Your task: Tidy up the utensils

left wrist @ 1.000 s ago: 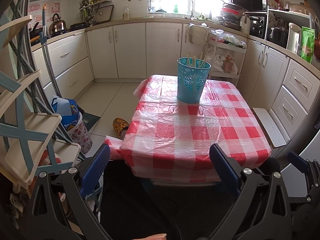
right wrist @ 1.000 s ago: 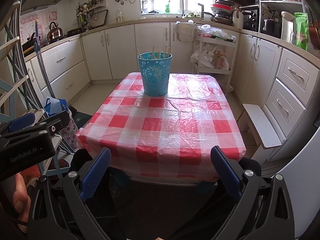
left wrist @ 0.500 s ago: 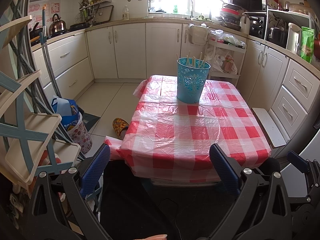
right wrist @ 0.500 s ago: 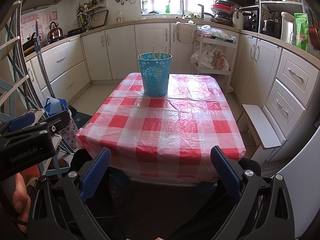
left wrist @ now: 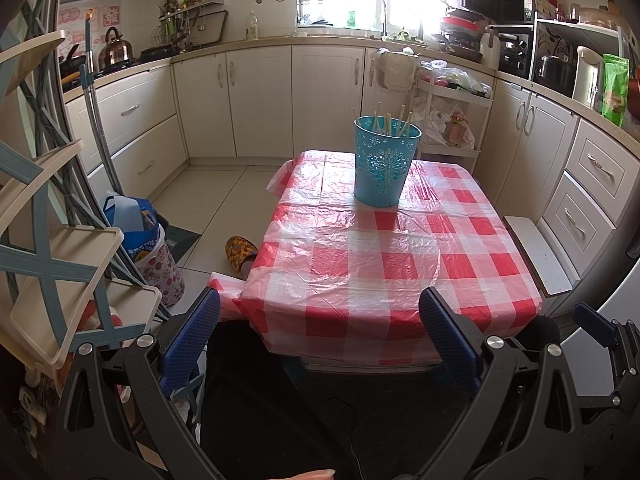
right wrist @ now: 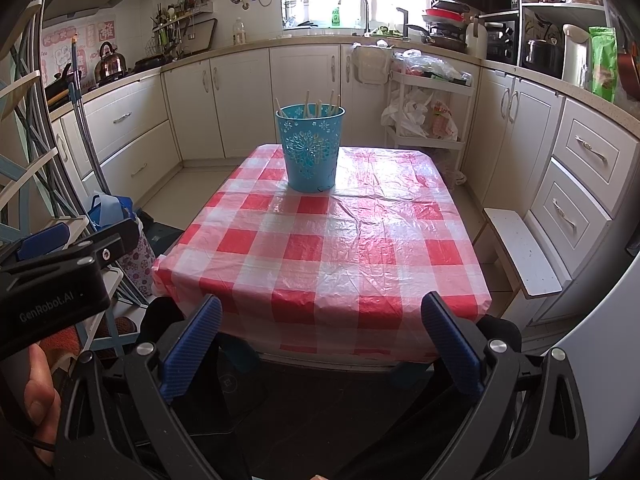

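Table (left wrist: 384, 280), red-checked plastic cloth; blue basket (left wrist: 384, 164) at far end.

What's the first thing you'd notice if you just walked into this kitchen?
Probably the red-and-white checked tablecloth on the table in the middle of the room. At its far end stands a bright blue bucket with wooden sticks poking out the top. Both grippers, left and right, are open and empty at the near edge.

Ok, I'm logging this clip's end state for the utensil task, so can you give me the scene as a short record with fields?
container: turquoise perforated plastic bucket, upright
contents: pale wooden chopsticks standing inside the bucket, tips above rim
surface: red-and-white checked plastic tablecloth, bucket at far end
left gripper: open, empty, at near table edge
right gripper: open, empty, at near table edge
loose utensils on cloth: none seen
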Motion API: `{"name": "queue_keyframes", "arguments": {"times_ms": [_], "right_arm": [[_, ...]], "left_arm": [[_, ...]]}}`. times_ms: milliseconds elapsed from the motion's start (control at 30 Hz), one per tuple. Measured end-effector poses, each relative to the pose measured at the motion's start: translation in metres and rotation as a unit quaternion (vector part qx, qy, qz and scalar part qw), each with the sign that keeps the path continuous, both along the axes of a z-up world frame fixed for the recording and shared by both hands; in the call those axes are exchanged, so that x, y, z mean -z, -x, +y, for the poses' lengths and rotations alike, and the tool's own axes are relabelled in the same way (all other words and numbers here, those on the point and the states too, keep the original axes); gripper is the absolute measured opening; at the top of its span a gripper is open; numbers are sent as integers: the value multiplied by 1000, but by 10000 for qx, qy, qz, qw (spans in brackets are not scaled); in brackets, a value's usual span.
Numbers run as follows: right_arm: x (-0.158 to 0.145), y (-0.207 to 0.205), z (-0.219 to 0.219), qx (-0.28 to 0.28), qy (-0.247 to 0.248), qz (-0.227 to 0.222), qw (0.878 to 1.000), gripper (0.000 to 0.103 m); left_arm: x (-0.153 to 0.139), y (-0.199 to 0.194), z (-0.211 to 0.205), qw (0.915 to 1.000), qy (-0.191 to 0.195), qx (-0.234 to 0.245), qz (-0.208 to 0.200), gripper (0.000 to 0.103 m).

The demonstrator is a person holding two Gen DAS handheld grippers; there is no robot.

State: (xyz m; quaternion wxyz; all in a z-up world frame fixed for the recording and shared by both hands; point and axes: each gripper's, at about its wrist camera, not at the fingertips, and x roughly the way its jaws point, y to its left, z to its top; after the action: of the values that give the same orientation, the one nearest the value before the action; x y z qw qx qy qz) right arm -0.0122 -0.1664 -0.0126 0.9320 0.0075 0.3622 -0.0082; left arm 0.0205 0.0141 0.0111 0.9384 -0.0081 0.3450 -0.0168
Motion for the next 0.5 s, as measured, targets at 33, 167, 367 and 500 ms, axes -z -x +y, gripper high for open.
{"name": "queue_keyframes", "arguments": {"times_ms": [33, 167, 367, 500], "right_arm": [[0, 0, 0, -1, 0, 4, 10000, 96], [0, 1, -2, -3, 0, 14, 10000, 96], [1, 1, -1, -10, 10, 19, 10000, 96], [1, 1, -1, -8, 13, 17, 10000, 96]], "left_arm": [[0, 0, -1, 10000, 1, -1, 0, 95], [0, 0, 0, 10000, 0, -2, -4, 95], [0, 0, -1, 10000, -3, -4, -5, 95], [0, 0, -1, 10000, 2, -1, -1, 95]]}}
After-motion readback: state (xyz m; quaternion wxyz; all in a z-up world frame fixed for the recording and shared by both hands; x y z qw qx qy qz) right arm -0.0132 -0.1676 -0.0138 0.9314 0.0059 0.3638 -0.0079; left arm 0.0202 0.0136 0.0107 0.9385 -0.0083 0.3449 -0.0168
